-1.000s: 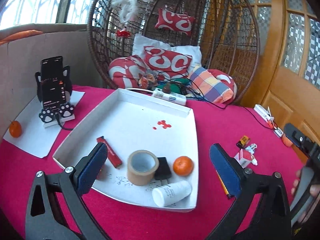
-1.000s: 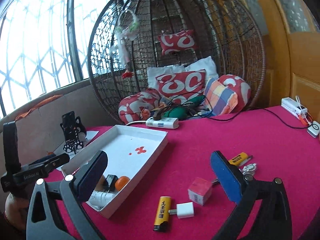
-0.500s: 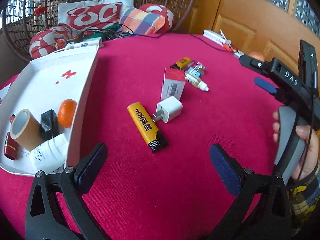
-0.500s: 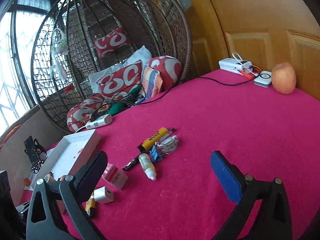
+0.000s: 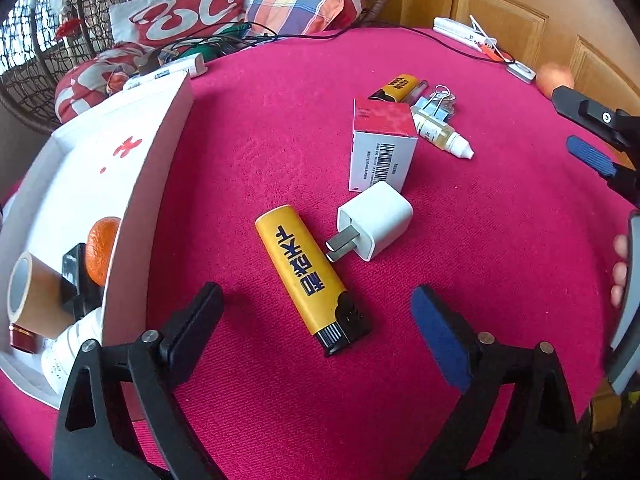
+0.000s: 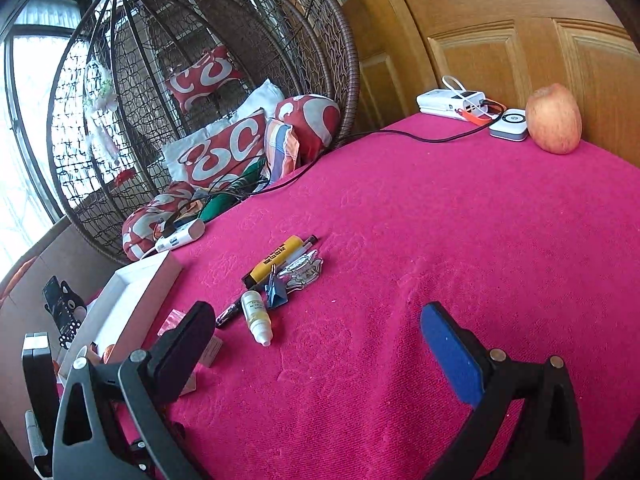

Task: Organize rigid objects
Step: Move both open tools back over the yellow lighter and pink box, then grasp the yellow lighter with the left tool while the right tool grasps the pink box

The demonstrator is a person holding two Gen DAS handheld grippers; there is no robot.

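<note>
Left gripper (image 5: pixel 318 314): its jaws are wide apart but closing. They hold nothing. The black end of the big lighter lies between them, and the pads do not touch it.
Big lighter (image 5: pixel 306 272): yellow with a black end, flat on the pink cloth (image 5: pixel 480 240), reaching away from the left jaws.
White plug (image 5: pixel 374 226): just past the big lighter, a bit toward the blue pad side. Its metal prongs point at the lighter.
Small box (image 5: pixel 382 146): red top, white sides, standing up just behind the plug.
Dropper bottle (image 5: pixel 440 136): lying down right beside the small box, farther out on the blue pad side.
Binder clip (image 5: pixel 434 104): just behind the bottle.
Small lighter (image 5: pixel 396 88): yellow, behind the small box, next to the clip.
White tray (image 5: pixel 132 196): off to the dark pad side of the left jaws. An orange (image 5: pixel 102 246), a tape roll (image 5: pixel 32 296) and a black block (image 5: pixel 74 276) sit in its near corner.
Right gripper (image 6: pixel 316 340): its jaws are wide apart and hold nothing. Only bare pink cloth lies between them.
Apple (image 6: pixel 554 118): far past the right jaws, at the back edge of the cloth by the wooden door (image 6: pixel 500 20).
Egg chair (image 6: pixel 200 80): far away, full of red and white pillows.
</note>
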